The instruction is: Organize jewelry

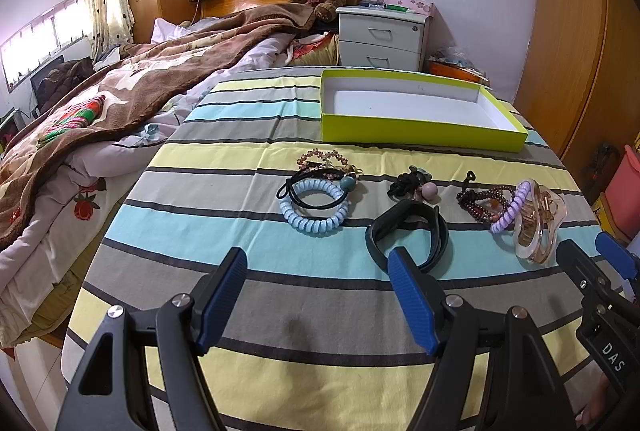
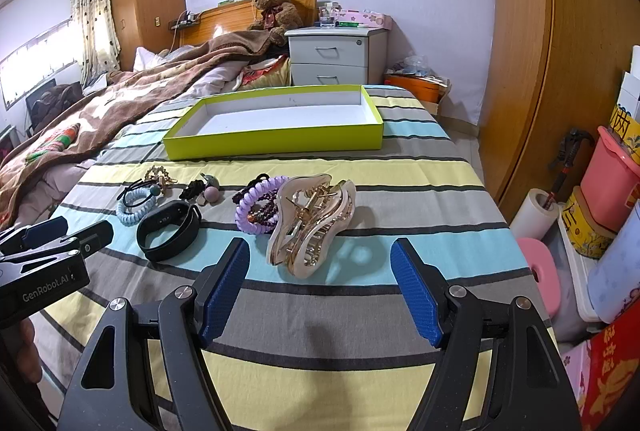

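So far nothing has gone into the green box (image 1: 420, 129). In the left wrist view it sits at the far side of the striped tabletop (image 1: 240, 243), its white floor bare. Nearer the camera the pieces lie in a loose row: a pale blue coil tie (image 1: 314, 209) tangled with a thin black tie and a small gold floral clip behind it, a black knotted tie with a round bead (image 1: 412, 185), a black wristband (image 1: 408, 237), a dark beaded bracelet (image 1: 480, 203) touching a purple coil tie (image 1: 510, 209), and a clear claw clip (image 1: 538, 227) at the right end. The left gripper (image 1: 318, 295) hovers short of the row with its fingers spread wide and nothing between them; the wristband lies just beyond its right finger. The other gripper's tips show at the right edge, beside the claw clip.

In the right wrist view the right gripper (image 2: 320, 291) is likewise wide open and empty, and the claw clip (image 2: 312, 227) lies just ahead, between the lines of its fingers but not touched. The purple coil tie (image 2: 256, 207) and the beaded bracelet lie against the clip's left side; the wristband (image 2: 168, 229) and the blue coil tie (image 2: 132, 209) lie further left, near the left gripper (image 2: 68, 231). The box (image 2: 276, 143) lies beyond them, empty.

By this showing the task is at its start: every piece is left to move, and the claw clip and wristband look like the nearest first picks.
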`<state>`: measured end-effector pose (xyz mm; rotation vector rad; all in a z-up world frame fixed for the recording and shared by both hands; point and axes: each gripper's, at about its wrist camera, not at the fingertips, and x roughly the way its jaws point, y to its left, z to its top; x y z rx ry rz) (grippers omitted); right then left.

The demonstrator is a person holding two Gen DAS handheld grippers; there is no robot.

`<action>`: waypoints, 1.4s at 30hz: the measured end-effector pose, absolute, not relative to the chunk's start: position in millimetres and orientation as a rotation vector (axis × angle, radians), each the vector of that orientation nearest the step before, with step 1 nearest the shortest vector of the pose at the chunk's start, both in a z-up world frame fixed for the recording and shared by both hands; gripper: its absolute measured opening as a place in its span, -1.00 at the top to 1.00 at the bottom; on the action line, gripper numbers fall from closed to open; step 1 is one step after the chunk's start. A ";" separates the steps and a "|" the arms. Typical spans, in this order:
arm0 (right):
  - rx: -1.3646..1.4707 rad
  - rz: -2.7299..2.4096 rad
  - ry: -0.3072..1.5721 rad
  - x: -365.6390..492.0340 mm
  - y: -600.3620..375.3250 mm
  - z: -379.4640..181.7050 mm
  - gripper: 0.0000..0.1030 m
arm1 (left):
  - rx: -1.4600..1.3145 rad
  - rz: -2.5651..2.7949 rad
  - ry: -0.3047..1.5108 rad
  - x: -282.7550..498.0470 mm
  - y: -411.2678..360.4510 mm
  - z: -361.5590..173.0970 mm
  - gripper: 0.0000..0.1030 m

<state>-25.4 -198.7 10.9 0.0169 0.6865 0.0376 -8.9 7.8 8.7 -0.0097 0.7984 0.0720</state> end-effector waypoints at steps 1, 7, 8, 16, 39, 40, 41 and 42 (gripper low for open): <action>0.016 0.037 0.686 -25.5 -198.7 10.9 -0.42 | -0.009 0.072 0.798 -9.1 7.6 9.0 -0.46; 0.017 0.035 0.685 -26.3 -199.0 11.8 -0.42 | -0.009 0.073 0.794 -9.4 6.9 10.7 -0.46; 0.017 0.036 0.685 -26.2 -199.0 11.8 -0.42 | -0.010 0.073 0.794 -9.7 7.0 10.9 -0.46; 0.017 0.036 0.686 -26.3 -199.0 11.7 -0.42 | -0.010 0.077 0.788 -11.2 6.8 12.6 -0.46; 0.023 0.032 0.682 -23.0 -199.7 14.1 -0.42 | -0.017 0.076 0.790 -9.6 8.8 15.8 -0.46; 0.023 0.033 0.682 -22.6 -199.6 13.9 -0.42 | -0.018 0.077 0.790 -9.1 9.6 15.6 -0.46; 0.023 0.033 0.682 -22.1 -199.6 14.0 -0.42 | -0.018 0.079 0.791 -8.0 10.5 15.0 -0.46; 0.021 0.033 0.683 -22.6 -199.6 13.9 -0.42 | -0.018 0.080 0.791 -7.5 11.0 15.0 -0.46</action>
